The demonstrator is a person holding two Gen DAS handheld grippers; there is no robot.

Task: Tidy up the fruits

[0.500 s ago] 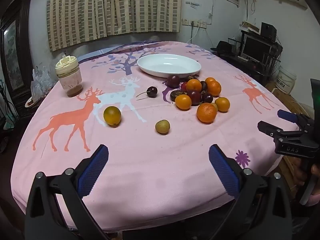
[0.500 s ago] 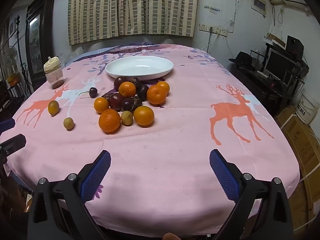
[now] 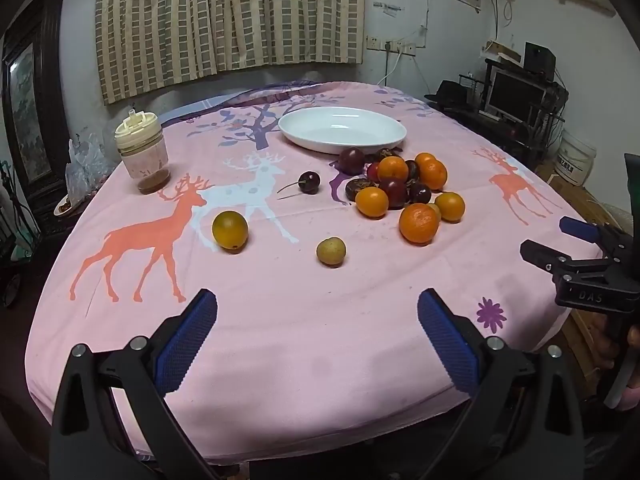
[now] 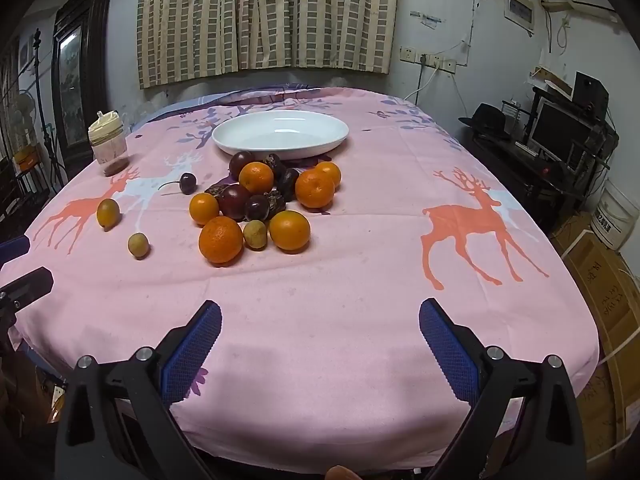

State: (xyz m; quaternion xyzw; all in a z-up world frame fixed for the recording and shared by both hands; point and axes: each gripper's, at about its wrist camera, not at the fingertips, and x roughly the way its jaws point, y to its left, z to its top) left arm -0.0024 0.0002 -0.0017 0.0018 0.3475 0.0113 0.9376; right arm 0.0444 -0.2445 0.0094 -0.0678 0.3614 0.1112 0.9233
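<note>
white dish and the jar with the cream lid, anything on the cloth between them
Nothing: only printed tablecloth lies between the white dish and the jar, as the left wrist view shows.

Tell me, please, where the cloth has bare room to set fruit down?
Bare cloth lies between the fruit pile and the near edge, and around the right-hand orange deer. The plate is empty. It is crowded just before the plate.

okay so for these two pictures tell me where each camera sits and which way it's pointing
Left wrist view: on the open left gripper at the table's near edge, facing the white dish and curtain; the right gripper and a hand show at right.
Right wrist view: on the open right gripper, further right, facing the same way; the left gripper's fingers show at left.
Shared: dish, fruit pile, lidded jar, pink deer tablecloth.
</note>
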